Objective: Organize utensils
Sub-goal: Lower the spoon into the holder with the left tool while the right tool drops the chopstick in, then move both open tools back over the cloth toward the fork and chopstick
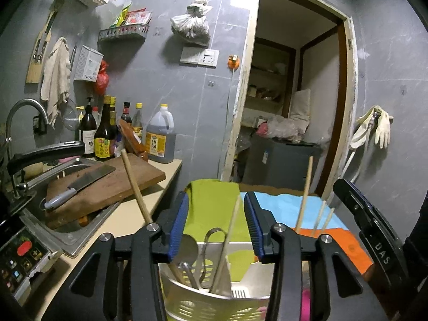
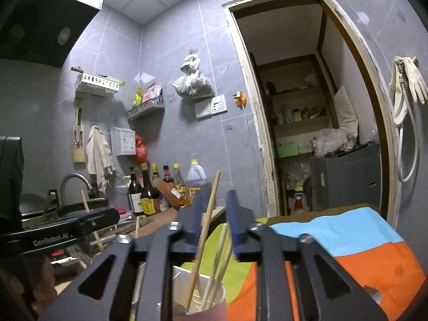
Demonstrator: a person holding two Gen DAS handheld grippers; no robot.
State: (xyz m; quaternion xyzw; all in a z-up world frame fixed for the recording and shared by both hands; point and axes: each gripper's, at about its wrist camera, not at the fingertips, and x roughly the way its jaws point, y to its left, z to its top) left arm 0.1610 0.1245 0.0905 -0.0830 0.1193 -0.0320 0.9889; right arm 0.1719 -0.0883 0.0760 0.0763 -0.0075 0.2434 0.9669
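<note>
Several chopsticks [image 2: 204, 230] between right gripper [image 2: 214, 214] jaws.

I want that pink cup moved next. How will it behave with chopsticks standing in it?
The cup is probably light and top-heavy: long chopsticks lean out well above its rim, so it may tip if pushed. Its smooth wall could slip.

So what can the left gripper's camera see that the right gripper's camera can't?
Only the left wrist view shows the cleaver lying on the wooden chopping board, and the metal utensil holder with a spoon. Only the right wrist view shows the black range hood and the pink cup the chopsticks stand in. Both show the sauce bottles, the hanging bag, the doorway, the rubber gloves and the coloured cloth.
</note>
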